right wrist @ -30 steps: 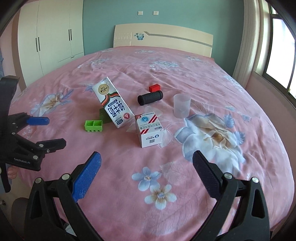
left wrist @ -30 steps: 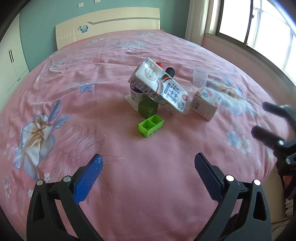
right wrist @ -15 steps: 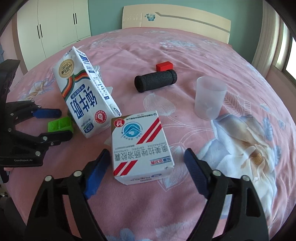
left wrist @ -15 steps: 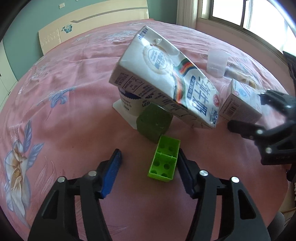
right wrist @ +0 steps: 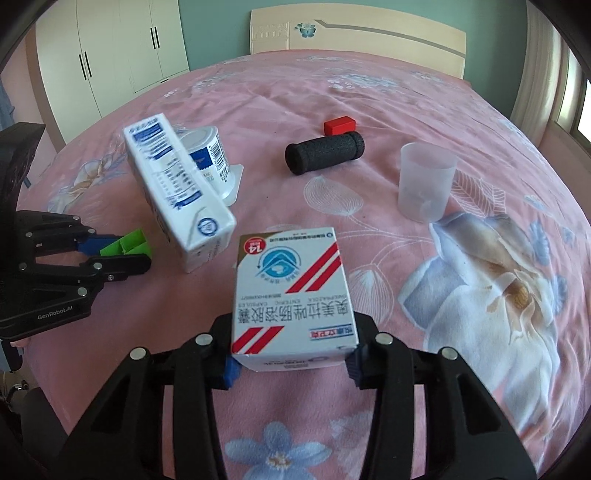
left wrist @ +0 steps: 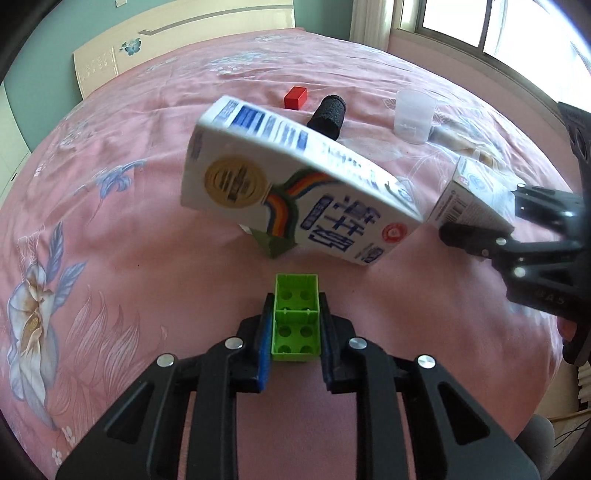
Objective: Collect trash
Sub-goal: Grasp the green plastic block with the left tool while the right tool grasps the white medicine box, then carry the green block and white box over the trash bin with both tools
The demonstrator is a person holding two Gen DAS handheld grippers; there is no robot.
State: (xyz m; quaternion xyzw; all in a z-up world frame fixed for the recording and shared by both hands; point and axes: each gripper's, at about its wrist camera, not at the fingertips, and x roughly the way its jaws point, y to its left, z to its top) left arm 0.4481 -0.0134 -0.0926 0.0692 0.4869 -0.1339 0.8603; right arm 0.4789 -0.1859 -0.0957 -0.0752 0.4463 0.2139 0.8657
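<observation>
Both grippers are clamping their own piece on the pink bed.

The left gripper [left wrist: 296, 334] is squeezing the green block [left wrist: 296, 317], long axis running toward 12 o'clock; the right gripper [right wrist: 291, 363] is pinching the medicine box [right wrist: 291, 295], the milk carton [right wrist: 177, 192] leaning at its 10 o'clock.

Milk carton [right wrist: 177, 192] leans on cup [right wrist: 207, 155], left of roller [right wrist: 325, 153].

Pink flowered bedspread [right wrist: 424, 122] under a cream headboard [right wrist: 369, 35]

Taking the headboard as the mark: the bedspread runs out from its foot. A white wardrobe [right wrist: 110, 55] with dark handles stands off to its left along the wall, and a bright window [left wrist: 498, 29] with a pale curtain [left wrist: 373, 22] lies to its right.
</observation>
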